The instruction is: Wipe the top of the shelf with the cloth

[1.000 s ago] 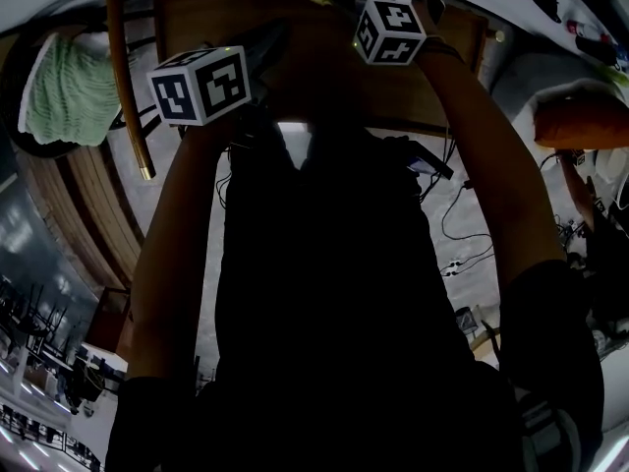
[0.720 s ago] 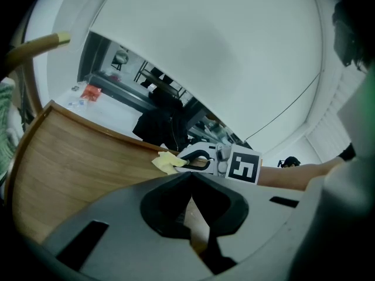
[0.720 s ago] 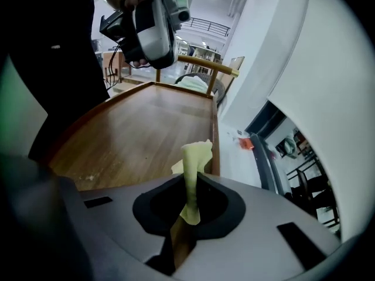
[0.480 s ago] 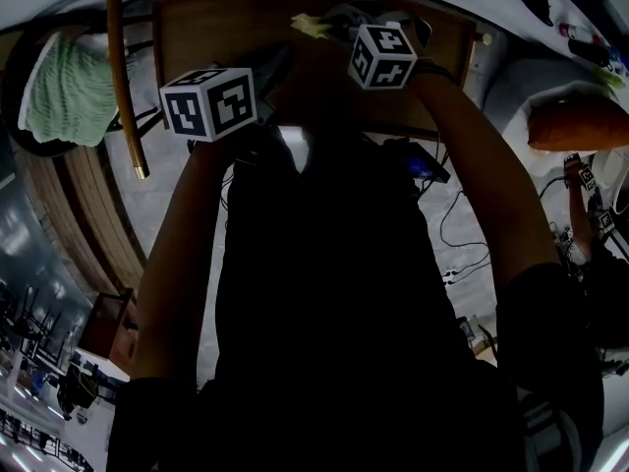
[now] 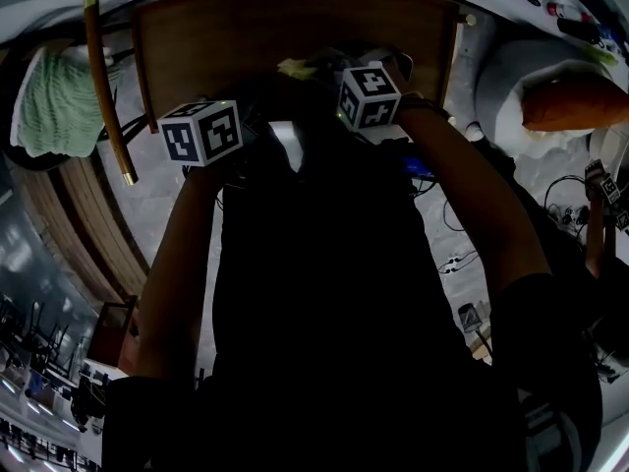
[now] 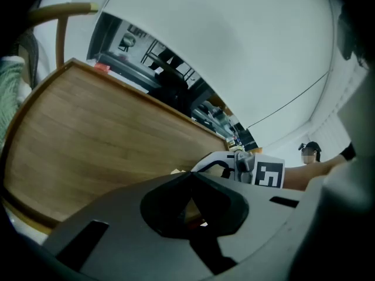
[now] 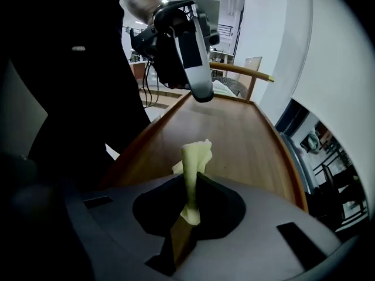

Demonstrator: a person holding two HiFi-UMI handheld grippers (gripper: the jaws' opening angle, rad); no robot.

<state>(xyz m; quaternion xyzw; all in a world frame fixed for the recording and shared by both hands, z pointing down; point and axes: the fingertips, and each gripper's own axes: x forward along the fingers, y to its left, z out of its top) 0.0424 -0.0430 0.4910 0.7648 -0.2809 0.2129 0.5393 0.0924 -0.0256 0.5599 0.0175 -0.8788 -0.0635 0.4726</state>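
- Yellow-green cloth (image 7: 195, 163) is pinched in the right tool (image 7: 188, 208). The jaws are clamped on its lower end; the rest sticks up and fwd past the tips.
- Cloth hangs over the shelf (image 7: 234, 139) top, close to the edge nearest the person. Can't tell if it touches the wood.
- Left tool (image 6: 188, 183): jaws pressed together, nothing btwn them, held over the same near edge.
- Head view: both tools side by side at that edge, left one slightly nearer the person. Each tool shows in the other's view.
- Shelf top is brown wood w/ a low raised rim.
- Left of the shelf: a chair (image 5: 103, 87) w/ a curved wooden rail and a pale green knit throw (image 5: 49, 101) draped on it.
- Right of the shelf: an orange object (image 5: 575, 101) on a white surface, too blurred to name. Cables (image 5: 454, 226) lie on the floor.
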